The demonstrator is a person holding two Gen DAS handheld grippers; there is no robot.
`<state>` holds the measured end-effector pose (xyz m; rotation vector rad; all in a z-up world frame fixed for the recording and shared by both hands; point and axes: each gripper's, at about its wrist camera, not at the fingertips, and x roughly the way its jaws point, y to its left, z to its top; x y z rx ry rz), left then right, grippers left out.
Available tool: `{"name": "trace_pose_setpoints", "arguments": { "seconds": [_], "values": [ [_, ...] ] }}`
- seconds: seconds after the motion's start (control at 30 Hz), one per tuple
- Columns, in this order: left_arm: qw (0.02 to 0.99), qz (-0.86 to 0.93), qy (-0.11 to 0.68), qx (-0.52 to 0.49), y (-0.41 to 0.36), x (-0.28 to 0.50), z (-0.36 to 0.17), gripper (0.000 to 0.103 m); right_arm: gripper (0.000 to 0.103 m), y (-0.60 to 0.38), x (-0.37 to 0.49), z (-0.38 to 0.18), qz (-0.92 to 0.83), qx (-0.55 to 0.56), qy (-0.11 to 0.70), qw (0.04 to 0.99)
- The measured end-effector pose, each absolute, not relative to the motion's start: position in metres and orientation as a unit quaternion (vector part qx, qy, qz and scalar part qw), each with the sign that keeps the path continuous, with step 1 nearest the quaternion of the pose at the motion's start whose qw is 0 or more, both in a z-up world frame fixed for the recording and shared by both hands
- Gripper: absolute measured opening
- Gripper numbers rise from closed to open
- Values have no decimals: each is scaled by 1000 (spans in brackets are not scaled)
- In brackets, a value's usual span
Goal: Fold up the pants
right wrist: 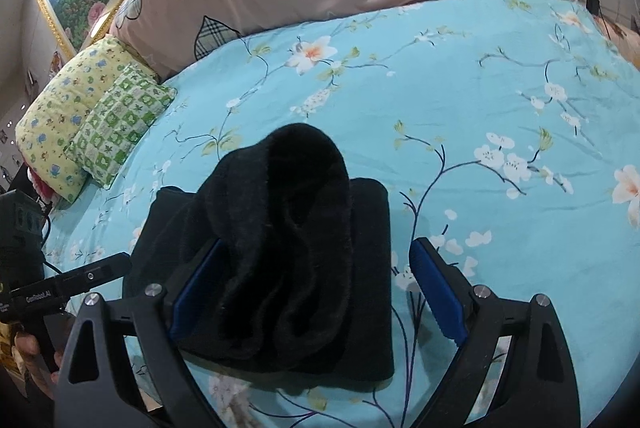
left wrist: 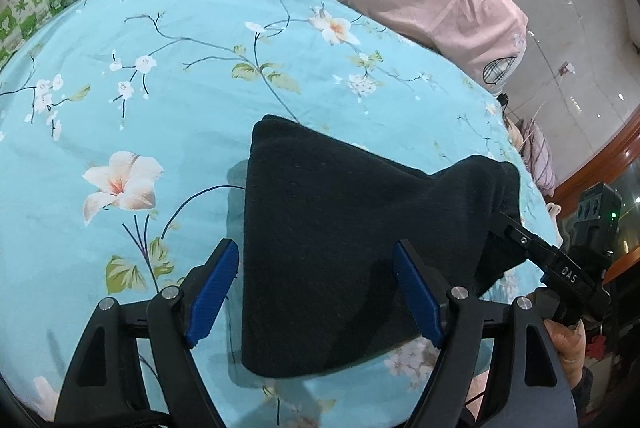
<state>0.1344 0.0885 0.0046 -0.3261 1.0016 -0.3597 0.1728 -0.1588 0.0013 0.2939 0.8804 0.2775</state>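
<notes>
We find the pants [left wrist: 340,248] nearly folded on the bed [left wrist: 160,108], left claw [left wrist: 316,292] released, right claw [right wrist: 316,292] released beneath a draped fold we must next lay flat.

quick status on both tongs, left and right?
Left tongs: open, holding nothing, the black pants lying between the fingers.
Right tongs: open; pants cloth draped over one finger.
</notes>
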Motion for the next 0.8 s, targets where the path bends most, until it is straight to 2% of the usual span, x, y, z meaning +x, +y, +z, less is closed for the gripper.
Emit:
{"name": "trace_pose_setpoints", "arguments": {
  "seconds": [0.3, 0.67, 0.8],
  "values": [
    [838, -170, 496, -152, 83, 151, -18, 80, 91, -170, 173, -18, 131, 142, 435, 880],
    [840, -163, 499, -134, 74, 155, -35, 80, 81, -186, 171, -33, 170, 185, 436, 864],
    [842, -163, 498, -128, 70, 156, -37, 80, 73, -185, 170, -34, 181, 187, 439, 860]
  ]
}}
